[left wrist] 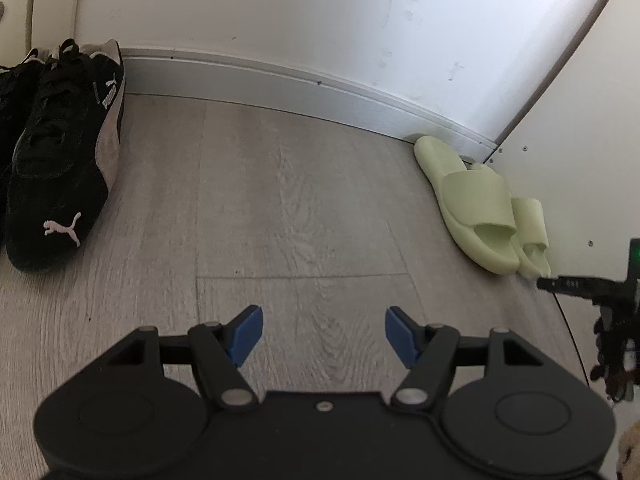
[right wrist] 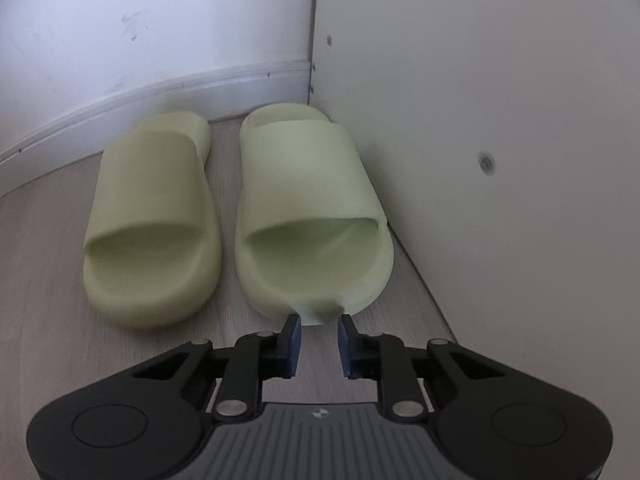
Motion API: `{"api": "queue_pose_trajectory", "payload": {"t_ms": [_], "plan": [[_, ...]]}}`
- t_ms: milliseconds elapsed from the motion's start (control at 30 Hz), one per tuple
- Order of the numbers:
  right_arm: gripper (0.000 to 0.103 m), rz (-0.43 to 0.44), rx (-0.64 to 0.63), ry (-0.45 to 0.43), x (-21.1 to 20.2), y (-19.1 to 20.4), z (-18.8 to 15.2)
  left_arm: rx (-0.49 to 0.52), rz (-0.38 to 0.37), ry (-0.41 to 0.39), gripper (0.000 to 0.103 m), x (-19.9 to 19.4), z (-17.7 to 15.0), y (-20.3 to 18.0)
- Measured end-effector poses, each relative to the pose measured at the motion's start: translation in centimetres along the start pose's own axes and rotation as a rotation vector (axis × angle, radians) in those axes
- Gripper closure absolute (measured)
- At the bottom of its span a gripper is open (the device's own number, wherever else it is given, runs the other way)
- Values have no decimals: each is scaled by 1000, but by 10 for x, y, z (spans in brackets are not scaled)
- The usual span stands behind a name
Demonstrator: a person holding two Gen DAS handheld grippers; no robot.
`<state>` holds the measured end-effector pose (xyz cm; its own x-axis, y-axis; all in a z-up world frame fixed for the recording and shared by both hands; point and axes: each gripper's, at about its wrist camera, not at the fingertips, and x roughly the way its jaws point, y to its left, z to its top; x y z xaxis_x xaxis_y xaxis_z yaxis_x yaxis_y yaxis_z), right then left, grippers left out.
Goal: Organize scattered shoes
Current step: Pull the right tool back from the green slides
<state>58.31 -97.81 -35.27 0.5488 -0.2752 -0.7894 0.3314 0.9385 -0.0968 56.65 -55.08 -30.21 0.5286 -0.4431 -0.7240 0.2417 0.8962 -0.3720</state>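
The two green slides sit side by side in the corner where wall meets cabinet panel, apparently parked neatly like the black sneakers along the baseboard, while the right gripper, narrowly parted, straddles the nearer slide's toe rim and the left gripper hangs wide apart over bare floor.
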Motion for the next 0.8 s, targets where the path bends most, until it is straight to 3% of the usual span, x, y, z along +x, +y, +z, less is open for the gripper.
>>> {"api": "queue_pose_trajectory", "payload": {"t_ms": [100, 167, 300, 400, 567, 667, 700, 800], "plan": [[80, -26, 2, -21, -2, 9, 4, 2, 2, -1, 34, 0, 0, 0], [78, -12, 38, -80, -16, 17, 2, -2, 0, 2, 34, 1, -1, 1], [74, 150, 85, -215, -39, 45, -4, -7, -1, 7, 34, 3, -1, 1], [74, 246, -16, -272, -35, 93, -1, -11, -2, 11, 34, 3, -2, 1], [74, 358, -108, -224, -1, 150, 4, -11, 10, -3, 34, 0, 0, 5], [77, 321, -60, -189, 20, 153, 10, -27, 20, -8, 34, -1, 1, 10], [86, 309, -34, -180, 25, 152, 13, -31, 21, -8, 34, 0, 1, 11], [94, 289, 74, -168, 33, 135, 18, -49, 33, -5, 34, 4, 1, 18]]}}
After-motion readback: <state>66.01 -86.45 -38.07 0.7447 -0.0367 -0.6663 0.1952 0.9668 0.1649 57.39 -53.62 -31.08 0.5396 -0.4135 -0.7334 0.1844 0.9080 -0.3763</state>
